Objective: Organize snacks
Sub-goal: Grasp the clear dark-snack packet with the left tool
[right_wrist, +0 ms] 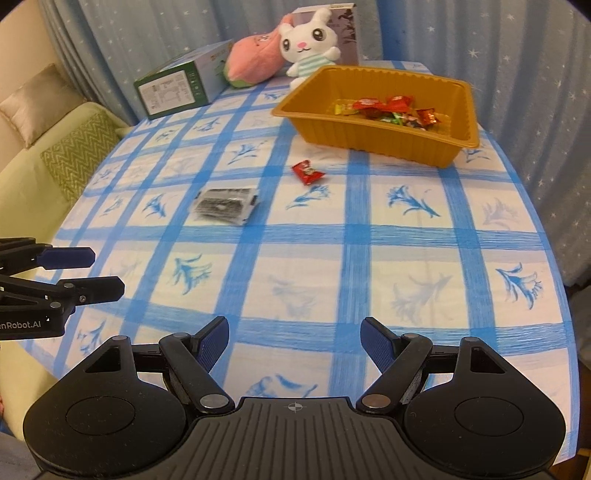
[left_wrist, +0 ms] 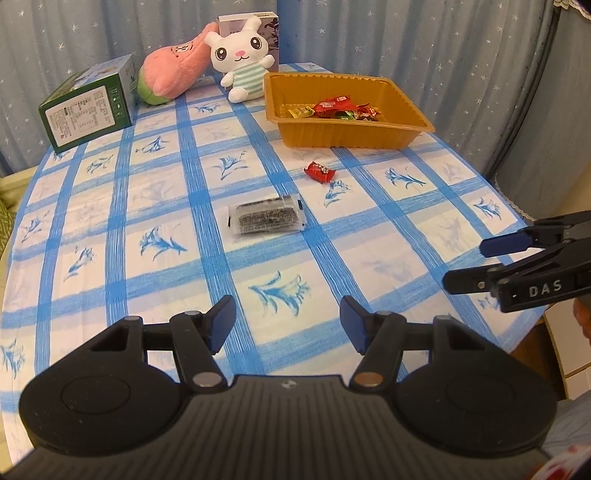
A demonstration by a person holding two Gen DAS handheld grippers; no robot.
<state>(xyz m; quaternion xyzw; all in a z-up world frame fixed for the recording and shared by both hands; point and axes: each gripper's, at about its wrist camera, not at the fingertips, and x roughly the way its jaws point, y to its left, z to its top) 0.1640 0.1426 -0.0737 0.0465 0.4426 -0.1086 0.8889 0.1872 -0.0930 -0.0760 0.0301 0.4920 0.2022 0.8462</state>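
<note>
Left wrist view: left gripper [left_wrist: 287, 320] over the near part of the blue-checked tablecloth [left_wrist: 155, 206], jaws spread wide, nothing between them.
Right gripper [right_wrist: 294, 339]: jaws likewise wide and empty; in the left wrist view it is cut off by the right edge.
Hard to read: print on the dark snack packet [left_wrist: 266, 218] is too small to make out; the packet looks blurred in the right wrist view.
Partly hidden: grey box [left_wrist: 271, 33] behind the white rabbit plush [left_wrist: 242, 62]; pink plush [left_wrist: 177, 70] leans beside it.
Dark snack packet: lies flat mid-table, long axis running left to right across the left wrist view, apart from both grippers.
Red candy [left_wrist: 320, 172]: on the cloth between the packet and the tray, long axis slanting, touching neither.
Orange tray [left_wrist: 347, 136]: far right, holds a heap of wrapped sweets [left_wrist: 332, 109].
Green box [left_wrist: 86, 107]: far left corner.
</note>
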